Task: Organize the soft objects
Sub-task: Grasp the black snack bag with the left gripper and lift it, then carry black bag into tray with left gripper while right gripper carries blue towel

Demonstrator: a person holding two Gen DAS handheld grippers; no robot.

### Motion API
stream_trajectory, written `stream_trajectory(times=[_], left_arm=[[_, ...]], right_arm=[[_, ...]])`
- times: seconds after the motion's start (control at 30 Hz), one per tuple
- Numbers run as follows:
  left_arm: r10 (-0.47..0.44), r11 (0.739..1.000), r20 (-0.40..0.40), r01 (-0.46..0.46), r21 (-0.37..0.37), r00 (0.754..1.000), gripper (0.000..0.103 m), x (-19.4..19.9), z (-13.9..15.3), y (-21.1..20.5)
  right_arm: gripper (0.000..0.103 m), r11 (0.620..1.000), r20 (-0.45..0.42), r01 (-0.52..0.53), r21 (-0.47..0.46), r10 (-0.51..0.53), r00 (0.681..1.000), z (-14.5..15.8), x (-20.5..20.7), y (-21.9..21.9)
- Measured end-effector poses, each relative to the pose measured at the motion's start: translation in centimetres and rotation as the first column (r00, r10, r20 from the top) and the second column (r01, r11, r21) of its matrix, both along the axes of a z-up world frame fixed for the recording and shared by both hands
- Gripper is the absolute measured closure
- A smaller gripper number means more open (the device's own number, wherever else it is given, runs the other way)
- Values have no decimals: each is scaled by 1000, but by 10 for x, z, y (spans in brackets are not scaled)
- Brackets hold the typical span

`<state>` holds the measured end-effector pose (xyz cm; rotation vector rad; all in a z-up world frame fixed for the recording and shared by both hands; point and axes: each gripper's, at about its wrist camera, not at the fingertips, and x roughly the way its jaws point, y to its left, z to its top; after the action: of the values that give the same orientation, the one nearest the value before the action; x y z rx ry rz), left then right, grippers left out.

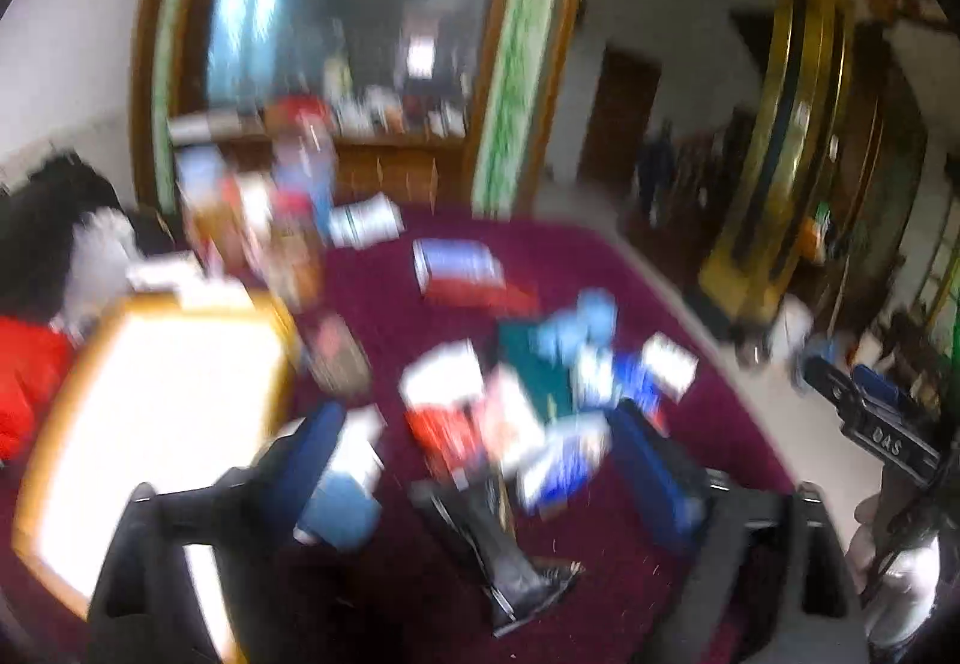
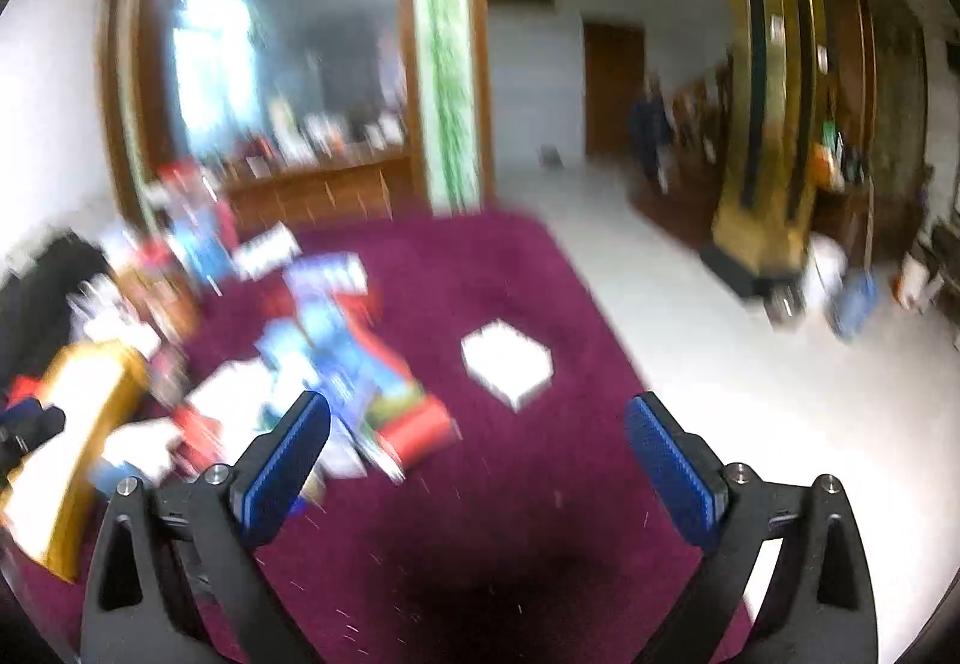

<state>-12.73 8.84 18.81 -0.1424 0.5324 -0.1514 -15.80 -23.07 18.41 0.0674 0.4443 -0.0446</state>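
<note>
Both views are blurred by motion. A heap of soft packets and cloths in red, white, blue and green (image 1: 528, 400) lies on a maroon carpet (image 1: 690, 304). My left gripper (image 1: 474, 442) is open above the heap, blue pads apart, holding nothing. A dark packet (image 1: 510, 556) lies just below it. In the right wrist view the same heap (image 2: 336, 364) lies left of my right gripper (image 2: 477, 436), which is open and empty above bare carpet (image 2: 480, 514). A white packet (image 2: 507, 361) lies alone ahead of it.
A yellow-rimmed white box (image 1: 156, 412) stands at the left, also seen in the right wrist view (image 2: 66, 460). Wooden shelving (image 1: 384, 166) and a mirror stand behind. A pale floor (image 2: 720, 364) and a gold pillar (image 2: 768, 124) lie to the right.
</note>
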Motion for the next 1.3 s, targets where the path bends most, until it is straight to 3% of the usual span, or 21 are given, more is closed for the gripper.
stream_trajectory(times=[0.1, 0.17, 0.23, 0.3, 0.4, 0.5, 0.6, 0.7, 0.8, 0.9, 1.03, 1.07, 1.1, 1.13, 1.3], left_arm=[[41, 995, 168, -55, 78, 985, 0, -30, 66, 12], [43, 994, 220, -64, 93, 975, 0, -38, 93, 20], [18, 994, 202, -39, 99, 979, 0, -38, 97, 22], [15, 996, 162, -28, 80, 987, 0, -29, 78, 21], [-2, 999, 66, -1, 54, 998, 0, -24, 28, 10], [8, 997, -90, -1, 74, 996, 3, -9, -34, -6], [-7, 994, -211, 29, 101, 977, 33, 1, -83, -28], [-7, 999, -332, 21, 38, 943, 37, 21, -116, -35], [12, 999, -364, 7, 52, 932, 37, 36, -132, -45], [22, 996, -380, 11, 84, 925, 31, 46, -144, -57], [37, 994, -431, 11, 108, 901, 31, 60, -171, -65], [44, 993, -439, 8, 116, 897, 34, 61, -176, -67], [54, 991, -408, 2, 136, 911, 50, 57, -174, -68], [20, 993, -406, 28, 111, 914, 63, 56, -172, -68], [-81, 997, -348, 68, -48, 934, 65, 34, -143, -49]], right_arm=[[4, 999, 129, -35, -35, 39, 991, 67, -13, 1], [0, 996, 227, -55, -68, 69, 971, 118, -26, -1], [0, 994, 297, -101, -51, 112, 948, 155, -35, -5], [0, 987, 306, -161, 1, 154, 940, 165, -28, -7], [0, 972, 264, -209, 104, 176, 948, 135, -2, -2], [0, 978, 114, -170, 118, 157, 981, 63, 41, 14], [0, 989, 32, -123, 87, 120, 992, 0, 68, 24], [0, 992, -14, -103, 77, 104, 994, -50, 79, 17], [0, 993, -22, -79, 83, 81, 996, -85, 87, 6], [1, 994, -101, -56, 96, 66, 993, -97, 104, 0], [1, 991, -101, -68, 116, 79, 992, -97, 109, 2], [1, 991, -112, -71, 113, 83, 990, -98, 111, 4], [1, 992, -120, -69, 108, 82, 989, -100, 113, 5], [1, 993, -125, -65, 103, 78, 989, -101, 113, 5], [1, 995, -146, -19, 95, 33, 989, -105, 116, -2]])
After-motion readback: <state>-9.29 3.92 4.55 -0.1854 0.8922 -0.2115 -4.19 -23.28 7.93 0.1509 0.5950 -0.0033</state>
